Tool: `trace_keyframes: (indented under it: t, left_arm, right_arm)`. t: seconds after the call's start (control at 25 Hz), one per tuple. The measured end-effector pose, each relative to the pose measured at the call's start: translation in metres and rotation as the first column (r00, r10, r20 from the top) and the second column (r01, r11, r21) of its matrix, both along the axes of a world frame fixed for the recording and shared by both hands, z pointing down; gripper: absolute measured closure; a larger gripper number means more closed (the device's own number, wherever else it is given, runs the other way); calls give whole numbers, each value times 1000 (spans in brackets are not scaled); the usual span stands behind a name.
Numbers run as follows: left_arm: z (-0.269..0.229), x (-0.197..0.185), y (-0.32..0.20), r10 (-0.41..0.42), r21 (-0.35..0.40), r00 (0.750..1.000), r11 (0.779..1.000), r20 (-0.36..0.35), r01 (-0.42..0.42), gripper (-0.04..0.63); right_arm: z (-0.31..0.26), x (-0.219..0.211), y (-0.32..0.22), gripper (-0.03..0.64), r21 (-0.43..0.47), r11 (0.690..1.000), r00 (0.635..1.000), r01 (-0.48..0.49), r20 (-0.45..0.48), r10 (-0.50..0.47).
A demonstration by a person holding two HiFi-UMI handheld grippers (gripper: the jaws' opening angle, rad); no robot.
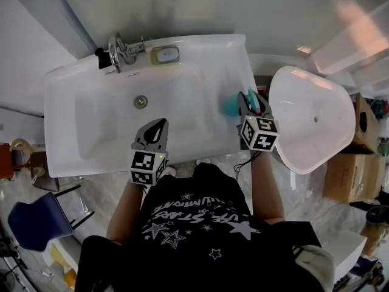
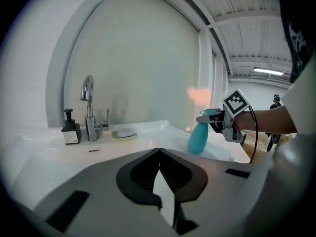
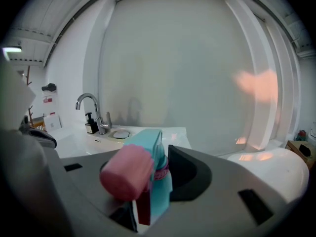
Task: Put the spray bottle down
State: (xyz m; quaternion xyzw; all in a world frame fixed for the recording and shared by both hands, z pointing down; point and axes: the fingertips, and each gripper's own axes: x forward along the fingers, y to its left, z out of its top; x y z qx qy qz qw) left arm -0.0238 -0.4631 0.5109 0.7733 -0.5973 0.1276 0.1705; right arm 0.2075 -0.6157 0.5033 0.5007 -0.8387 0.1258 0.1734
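A teal spray bottle [image 1: 231, 106] with a pink nozzle [image 3: 127, 172] stands upright at the right rim of the white sink [image 1: 73, 96]. My right gripper [image 1: 249, 100] is shut on its neck just under the trigger head. The left gripper view shows the bottle [image 2: 198, 138] from the side with the right gripper [image 2: 217, 120] on its top; I cannot tell whether its base touches the rim. My left gripper [image 1: 159, 126] hovers over the front of the basin, jaws together and holding nothing [image 2: 159, 154].
A chrome faucet [image 1: 117, 50], a dark soap pump [image 2: 70, 128] and a soap dish [image 1: 165, 55] line the sink's back edge. The drain [image 1: 140, 101] lies mid-basin. A white toilet bowl [image 1: 313, 123] stands close on the right, cardboard boxes [image 1: 349, 163] beyond it.
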Motion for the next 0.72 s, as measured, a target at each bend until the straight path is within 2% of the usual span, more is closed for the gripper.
trace_keyframes:
  t: [0.32, 0.72]
  left_arm:
    - [1, 4, -4, -57, -17, 998, 998, 2, 57, 580]
    - [3, 3, -6, -63, -16, 998, 998, -2, 63, 580]
  right_arm:
    - [13, -11, -8, 456, -33, 997, 996, 75, -48, -77]
    - [14, -17, -12, 454, -6, 998, 998, 64, -8, -64]
